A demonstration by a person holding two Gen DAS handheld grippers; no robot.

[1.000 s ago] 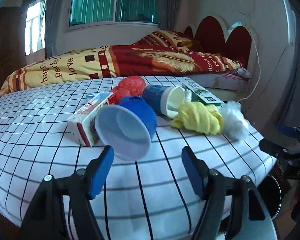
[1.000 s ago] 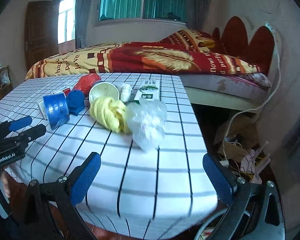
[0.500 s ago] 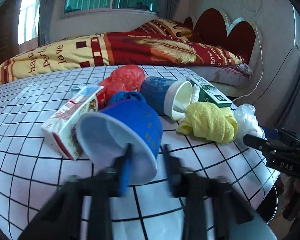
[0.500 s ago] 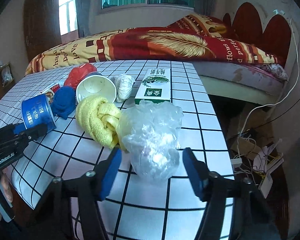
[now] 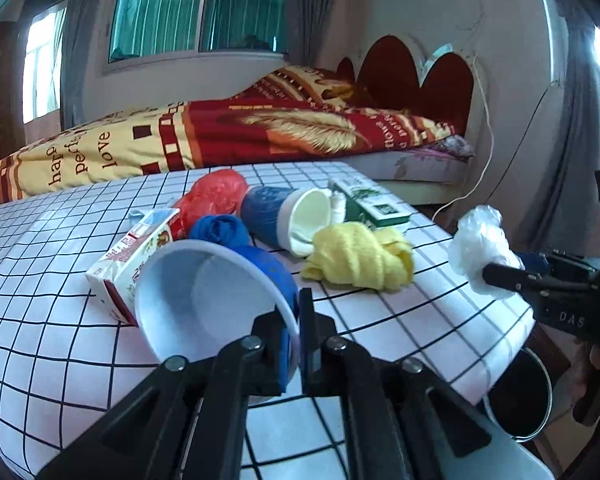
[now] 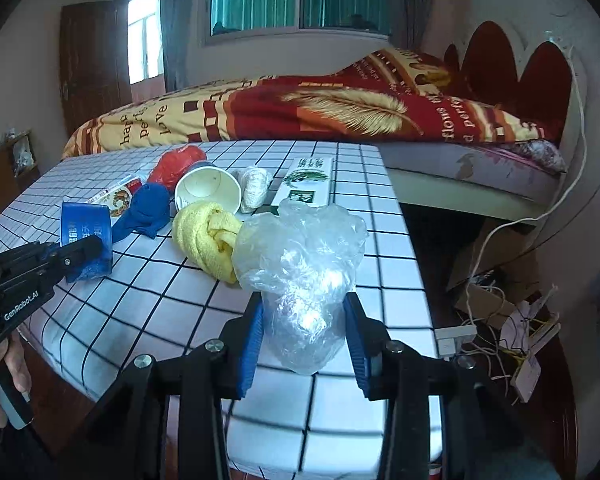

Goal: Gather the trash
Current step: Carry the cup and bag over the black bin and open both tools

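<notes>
My left gripper (image 5: 298,332) is shut on the rim of a blue paper cup (image 5: 204,296) lying on its side on the checked table (image 5: 60,344); it also shows in the right wrist view (image 6: 86,236). My right gripper (image 6: 304,340) is shut on a crumpled clear plastic bag (image 6: 304,264), held at the table's near right edge; the bag also shows in the left wrist view (image 5: 480,248). A metal bin (image 5: 520,396) stands on the floor below the table's right corner.
On the table lie a yellow cloth (image 6: 206,236), a second paper cup (image 6: 208,192), a blue cloth ball (image 6: 146,210), a red bag (image 6: 178,164), a milk carton (image 5: 132,252), a green box (image 6: 306,184) and a white wad (image 6: 254,188). A bed (image 6: 300,112) stands behind. Cables (image 6: 496,304) lie on the floor.
Both grippers moved forward and closed: the left onto the blue cup's rim, the right around the clear plastic bag, which now sits lifted near the table edge.
</notes>
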